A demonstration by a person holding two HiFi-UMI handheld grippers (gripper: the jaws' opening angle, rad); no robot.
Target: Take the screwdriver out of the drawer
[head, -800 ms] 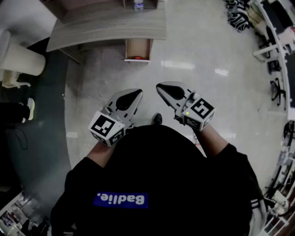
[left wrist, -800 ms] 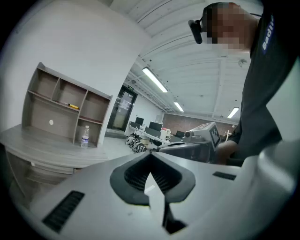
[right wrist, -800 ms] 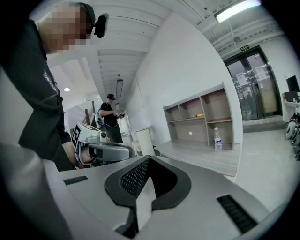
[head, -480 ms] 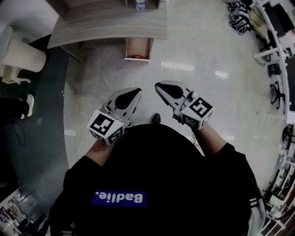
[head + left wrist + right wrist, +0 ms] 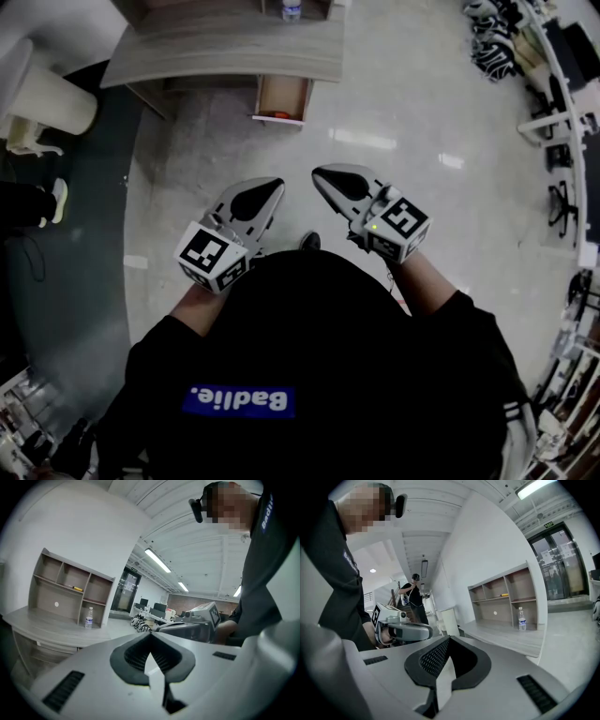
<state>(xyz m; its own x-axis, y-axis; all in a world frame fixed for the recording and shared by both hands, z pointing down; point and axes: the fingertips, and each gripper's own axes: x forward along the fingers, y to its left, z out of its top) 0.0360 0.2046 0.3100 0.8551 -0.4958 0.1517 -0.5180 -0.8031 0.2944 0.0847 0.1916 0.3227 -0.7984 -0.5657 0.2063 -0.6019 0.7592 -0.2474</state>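
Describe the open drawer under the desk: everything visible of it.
The drawer stands pulled out from under the grey wood-look desk, toward the person. Its inside looks tan, its front edge pale. A small red-orange thing lies inside against the front, too small to identify.

2 tongs are counted: the left tongs and the right tongs. 1 worktop is seen, and 1 open drawer is set under it, in which 1 small red item is made out. 1 water bottle, 1 shelf unit and 1 yellow item on a shelf are counted. 1 further person is seen standing.
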